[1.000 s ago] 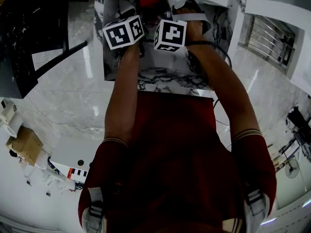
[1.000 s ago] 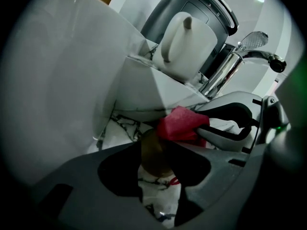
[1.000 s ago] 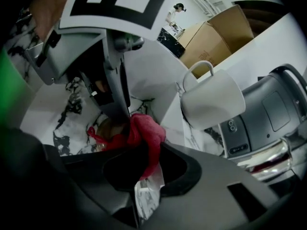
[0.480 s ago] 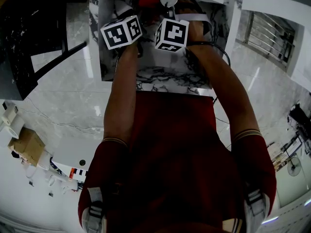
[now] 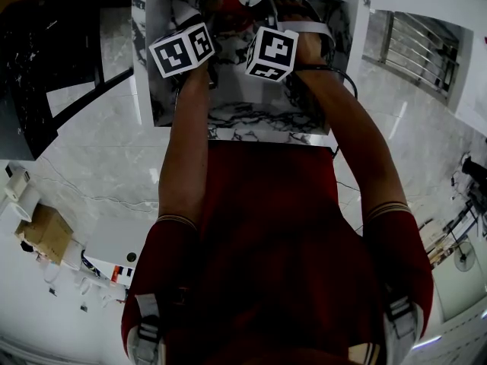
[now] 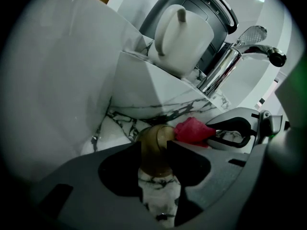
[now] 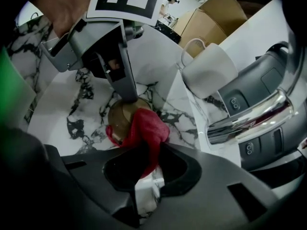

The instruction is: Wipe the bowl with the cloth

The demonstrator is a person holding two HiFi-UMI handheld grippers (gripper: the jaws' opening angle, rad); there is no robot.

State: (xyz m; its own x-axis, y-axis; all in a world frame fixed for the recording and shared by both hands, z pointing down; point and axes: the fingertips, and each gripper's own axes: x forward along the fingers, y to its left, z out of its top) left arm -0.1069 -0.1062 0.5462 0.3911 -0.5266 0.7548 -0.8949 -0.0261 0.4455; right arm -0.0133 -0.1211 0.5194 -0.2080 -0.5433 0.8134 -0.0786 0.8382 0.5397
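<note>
A small brown bowl (image 6: pixel 154 152) is clamped between the jaws of my left gripper (image 6: pixel 154 163), held over the marble sink. My right gripper (image 7: pixel 145 161) is shut on a red cloth (image 7: pixel 144 131), which is pressed against the bowl (image 7: pixel 120 120). The cloth (image 6: pixel 193 130) shows just right of the bowl in the left gripper view. In the head view both marker cubes sit close together near the top: the left gripper (image 5: pixel 183 49) and the right gripper (image 5: pixel 272 52), with the cloth (image 5: pixel 228 4) a red patch between and beyond them.
A chrome faucet (image 6: pixel 235 56) rises at the back right of the sink. A white mug (image 6: pixel 180 37) stands on the sink ledge in front of a grey appliance (image 6: pixel 201 13). The marble sink wall (image 6: pixel 62 75) is close on the left.
Both grippers have drifted slightly left and upward in the head view, staying close together with the bowl and cloth still held.
</note>
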